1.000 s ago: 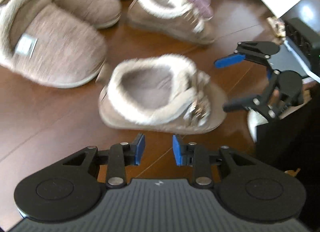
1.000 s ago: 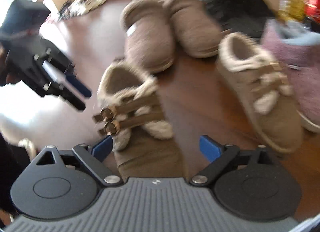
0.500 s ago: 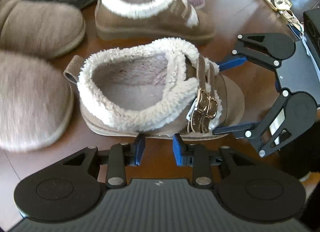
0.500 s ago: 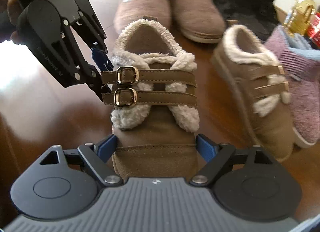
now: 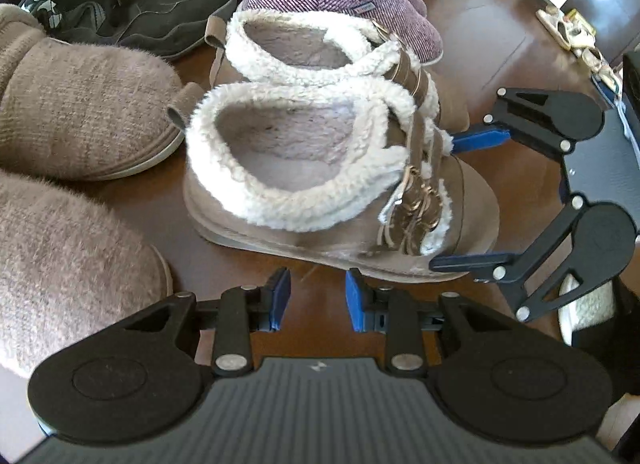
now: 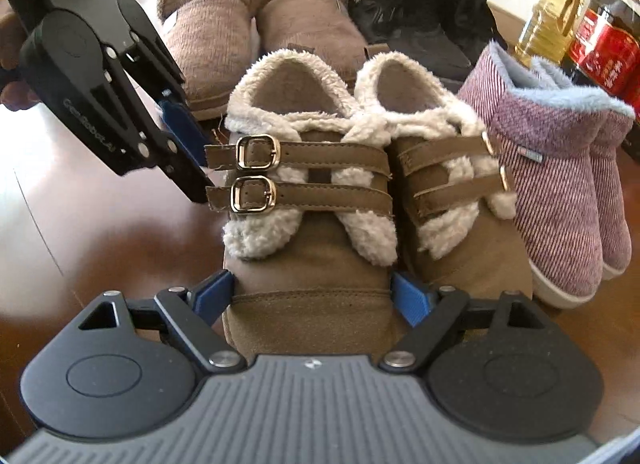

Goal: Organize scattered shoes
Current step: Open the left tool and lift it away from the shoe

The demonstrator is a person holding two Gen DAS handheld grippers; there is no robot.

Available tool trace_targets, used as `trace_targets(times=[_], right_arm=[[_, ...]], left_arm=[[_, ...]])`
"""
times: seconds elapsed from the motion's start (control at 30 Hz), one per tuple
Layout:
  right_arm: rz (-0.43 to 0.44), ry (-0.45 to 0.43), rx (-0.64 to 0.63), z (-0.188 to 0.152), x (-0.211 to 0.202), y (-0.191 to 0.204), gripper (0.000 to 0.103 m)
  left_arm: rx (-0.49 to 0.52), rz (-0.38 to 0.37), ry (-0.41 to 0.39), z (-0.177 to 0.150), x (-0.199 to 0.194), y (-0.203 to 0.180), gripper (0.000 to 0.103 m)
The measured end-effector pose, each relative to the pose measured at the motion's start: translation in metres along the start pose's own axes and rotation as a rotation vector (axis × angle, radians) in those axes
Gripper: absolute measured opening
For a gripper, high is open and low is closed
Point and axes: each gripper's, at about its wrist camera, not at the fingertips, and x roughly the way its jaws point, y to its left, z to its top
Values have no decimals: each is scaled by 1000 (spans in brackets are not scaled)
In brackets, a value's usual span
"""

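Buckle shoe getting parked next to its twin

The right gripper (image 6: 314, 296) is clamped across the toe of the tan buckle shoe (image 6: 308, 232), blue pads on both sides, and the shoe sits snug beside its matching shoe (image 6: 452, 199) on the wooden table (image 6: 100, 240). The left gripper (image 5: 316, 300) hangs just off the shoe's side, jaws together with nothing between them. If it were me, I'd check heels and toes line up with the twin before letting go, then open wide and back straight out so the fleece doesn't snag. Containers: only the oil bottle (image 6: 550, 15), with yellow oil inside, and a red-labelled bottle (image 6: 608, 51) in the far corner; can't tell its contents.
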Motion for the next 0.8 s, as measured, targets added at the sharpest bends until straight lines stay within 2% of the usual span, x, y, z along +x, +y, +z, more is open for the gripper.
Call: trace_targets(times=[0.2,0.3,0.33,0.43,0.47,0.57,0.7,0.8], right_arm=[[-5,4,19,2,-1,0,86],[-20,-8,88,6,-21,-9,86],[-17,5,127,7,-28,-13,86],[12,137,223,17,-57,-27,82],[18,171,244,21,-67,-32,82],[5,175,314,43,-118,-58,82],[0,174,423,85,-180,-97,78],[32,151,501,130,-235,-122,74]], left_arm=[[-34,-33,-2,-10,-4,8,36],[-57,-26,14,-17,-15,7,36],[-73,-15,32,-19,-20,4,36],[-124,22,91,-28,-49,-1,36],[-165,39,105,-28,-66,-3,36],[-300,109,108,-23,-117,-5,38],[-538,187,95,-5,-191,-19,38],[-702,242,76,20,-257,-53,38]])
